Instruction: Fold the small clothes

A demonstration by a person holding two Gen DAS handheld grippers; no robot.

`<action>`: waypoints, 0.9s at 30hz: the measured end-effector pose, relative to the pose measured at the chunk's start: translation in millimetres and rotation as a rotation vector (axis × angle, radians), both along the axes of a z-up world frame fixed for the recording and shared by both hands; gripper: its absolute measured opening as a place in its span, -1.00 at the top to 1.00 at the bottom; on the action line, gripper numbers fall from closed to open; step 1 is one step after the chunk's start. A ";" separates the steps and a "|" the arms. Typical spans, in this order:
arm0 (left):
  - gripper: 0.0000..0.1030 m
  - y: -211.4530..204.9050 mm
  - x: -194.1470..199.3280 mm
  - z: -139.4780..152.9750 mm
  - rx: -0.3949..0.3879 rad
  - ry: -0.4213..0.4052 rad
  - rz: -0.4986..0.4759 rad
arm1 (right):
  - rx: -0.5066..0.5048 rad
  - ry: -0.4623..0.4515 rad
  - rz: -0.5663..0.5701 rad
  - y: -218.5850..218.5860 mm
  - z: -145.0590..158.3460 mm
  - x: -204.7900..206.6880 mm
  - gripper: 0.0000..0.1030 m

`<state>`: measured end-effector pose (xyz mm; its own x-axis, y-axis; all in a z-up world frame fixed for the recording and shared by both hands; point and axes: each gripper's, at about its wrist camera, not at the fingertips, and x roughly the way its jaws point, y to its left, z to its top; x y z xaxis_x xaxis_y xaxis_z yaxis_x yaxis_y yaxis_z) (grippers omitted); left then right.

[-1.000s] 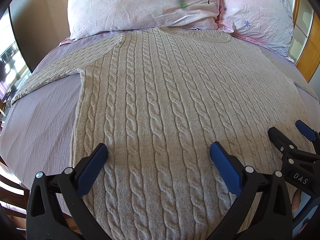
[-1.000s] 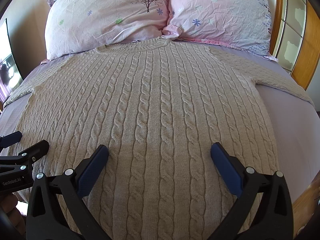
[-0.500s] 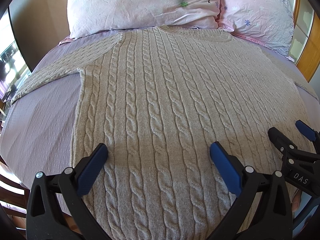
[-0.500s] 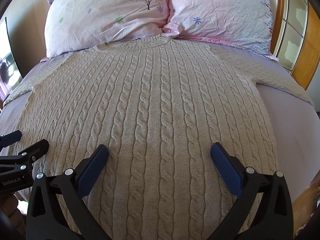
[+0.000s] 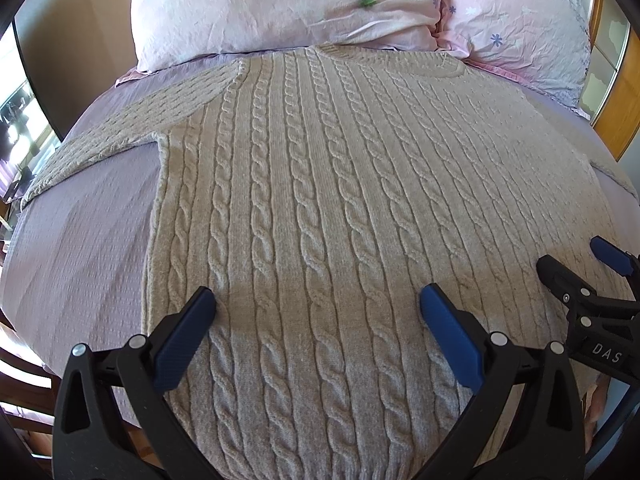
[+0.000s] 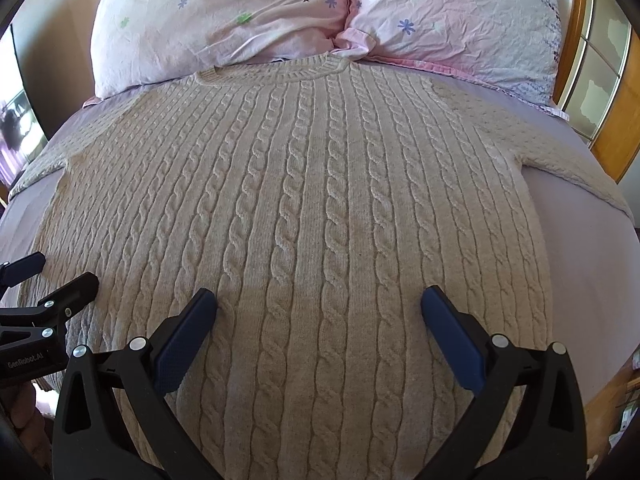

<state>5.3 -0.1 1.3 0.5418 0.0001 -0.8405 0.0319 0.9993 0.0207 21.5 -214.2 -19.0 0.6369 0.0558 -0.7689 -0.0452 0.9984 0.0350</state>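
Now both tongs, left gripper [image 5: 318, 320] and right gripper [image 6: 319, 320], are hovering spread wide, pinching nothing, over the beige sweater [image 6: 312, 208] lying flat on the bed [image 5: 80, 248].

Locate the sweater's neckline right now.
The beige cable-knit sweater lies flat on the lilac bedsheet; in the right wrist view its ribbed neckline sits top centre, touching the two pink floral pillows.

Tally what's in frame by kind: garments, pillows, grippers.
Sweaters: 1, beige cable-knit sweater spread flat on the bed
Pillows: 2, left pillow and right pillow
Grippers: 2, left gripper and right gripper, both open
Total: 5
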 end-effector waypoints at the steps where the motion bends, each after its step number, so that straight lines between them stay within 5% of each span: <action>1: -0.97 0.0 0.3 0.1 -0.001 -0.003 0.001 | 0.003 -0.026 0.008 -0.5 -0.7 -2.8 -0.97; 6: -0.97 -0.1 -3.5 0.8 0.004 -0.038 -0.035 | 0.025 -0.113 0.209 -22.2 5.7 -8.2 -0.97; 9: -0.97 11.5 -3.3 5.6 -0.098 -0.037 -0.062 | 0.075 -0.294 -0.028 -100.9 37.7 -5.3 -0.97; 12: -0.97 45.4 -3.5 22.7 -0.442 -0.115 -0.115 | 0.210 -0.365 -0.368 -207.8 52.5 6.0 -0.97; 13: -0.97 52.8 -3.6 26.1 -0.483 -0.151 -0.108 | 0.259 -0.354 -0.479 -243.9 49.8 10.8 -0.95; 14: -0.97 59.4 -3.3 29.9 -0.505 -0.193 -0.097 | 0.311 -0.340 -0.575 -276.4 45.2 14.6 -0.57; 16: -0.97 70.4 -1.7 36.6 -0.485 -0.270 -0.086 | 0.444 -0.269 -0.776 -351.9 25.5 22.2 -0.03; 20: -0.97 87.3 11.6 39.2 -0.343 -0.272 -0.020 | 0.601 -0.200 -0.918 -416.2 -6.0 30.3 -0.01; 24: -0.97 122.3 18.7 47.7 -0.327 -0.313 0.086 | 0.696 -0.204 -0.998 -439.7 -29.3 40.4 0.16; 26: -0.97 148.1 19.6 50.3 -0.364 -0.340 0.142 | 0.664 -0.200 -1.022 -445.9 -33.2 45.8 0.72; 27: -0.97 161.1 19.5 51.4 -0.383 -0.354 0.171 | 0.669 -0.202 -1.018 -452.2 -35.0 46.6 0.81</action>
<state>24.8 161.1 52.7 0.8109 -0.1567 -0.5639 -0.0747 0.9279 -0.3652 68.1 -666.4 -54.0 0.7244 -0.1902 -0.6626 0.6780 0.3704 0.6349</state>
